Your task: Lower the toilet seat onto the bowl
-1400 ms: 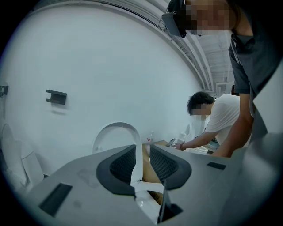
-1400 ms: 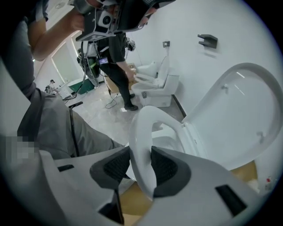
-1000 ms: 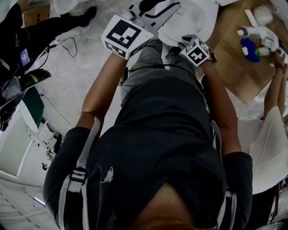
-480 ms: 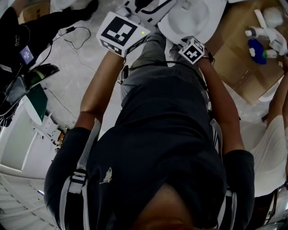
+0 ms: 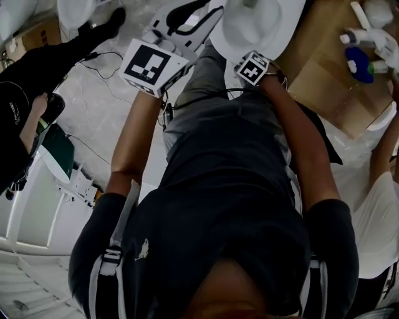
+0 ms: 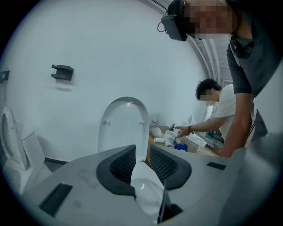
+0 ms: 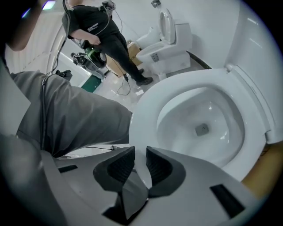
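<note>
The white toilet seat [image 6: 124,128] stands upright against the wall, straight ahead of my left gripper [image 6: 142,152]. The seat's right edge shows through the narrow gap between that gripper's jaws, and nothing is pinched there. In the right gripper view the seat [image 7: 258,103] rises at the back of the open toilet bowl [image 7: 146,110]. My right gripper [image 7: 140,154] hovers at the bowl's front rim with its jaws closing. White rim shows beyond the gap and the pads press on nothing. From the head view, the left gripper [image 5: 187,19] and right gripper [image 5: 248,55] flank the bowl [image 5: 262,25].
My grey trouser leg [image 7: 66,119] fills the space left of the bowl. A second toilet [image 7: 166,39] and a person in black [image 7: 95,31] stand behind. To the right, a person in white [image 6: 221,106] reaches over bottles [image 5: 361,62] on cardboard [image 5: 324,81]. Cables [image 5: 106,62] cross the floor.
In the head view both marker cubes have shifted left and more of the bowl has come into sight at the top. The person in black at the left has moved.
</note>
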{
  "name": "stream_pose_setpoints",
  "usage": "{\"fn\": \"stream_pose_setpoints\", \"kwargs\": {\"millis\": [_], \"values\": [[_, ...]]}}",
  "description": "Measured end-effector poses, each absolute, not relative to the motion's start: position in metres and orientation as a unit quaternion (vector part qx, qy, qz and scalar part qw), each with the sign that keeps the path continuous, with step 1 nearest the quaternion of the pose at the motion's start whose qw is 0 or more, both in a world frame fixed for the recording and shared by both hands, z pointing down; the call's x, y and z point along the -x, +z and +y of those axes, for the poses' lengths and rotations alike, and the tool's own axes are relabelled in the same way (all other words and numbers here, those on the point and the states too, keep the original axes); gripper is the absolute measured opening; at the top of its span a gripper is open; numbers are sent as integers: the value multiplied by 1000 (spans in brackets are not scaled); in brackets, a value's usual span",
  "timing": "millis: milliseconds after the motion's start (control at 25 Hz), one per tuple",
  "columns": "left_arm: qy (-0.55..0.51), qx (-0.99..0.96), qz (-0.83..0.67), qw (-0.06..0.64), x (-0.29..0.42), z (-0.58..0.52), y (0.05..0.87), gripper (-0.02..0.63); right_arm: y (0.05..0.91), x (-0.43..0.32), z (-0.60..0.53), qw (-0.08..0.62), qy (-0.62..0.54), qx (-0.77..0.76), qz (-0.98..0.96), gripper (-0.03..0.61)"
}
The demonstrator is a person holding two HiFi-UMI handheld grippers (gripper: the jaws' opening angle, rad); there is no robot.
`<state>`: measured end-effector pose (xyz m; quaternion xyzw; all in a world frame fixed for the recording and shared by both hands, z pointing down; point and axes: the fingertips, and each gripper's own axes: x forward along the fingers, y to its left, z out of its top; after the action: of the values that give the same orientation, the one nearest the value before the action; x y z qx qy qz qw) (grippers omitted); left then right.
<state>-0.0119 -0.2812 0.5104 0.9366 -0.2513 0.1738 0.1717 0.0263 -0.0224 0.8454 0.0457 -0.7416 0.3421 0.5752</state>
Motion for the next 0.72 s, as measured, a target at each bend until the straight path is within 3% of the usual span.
{"fn": "stream_pose_setpoints", "kwargs": {"millis": [280, 720], "values": [[173, -927, -256, 211, 21, -270, 549, 80, 901, -25, -12, 592, 369, -28, -716, 44], [198, -917, -248, 241, 41, -259, 606, 80, 976, -26, -6, 624, 362, -49, -690, 41]]}}
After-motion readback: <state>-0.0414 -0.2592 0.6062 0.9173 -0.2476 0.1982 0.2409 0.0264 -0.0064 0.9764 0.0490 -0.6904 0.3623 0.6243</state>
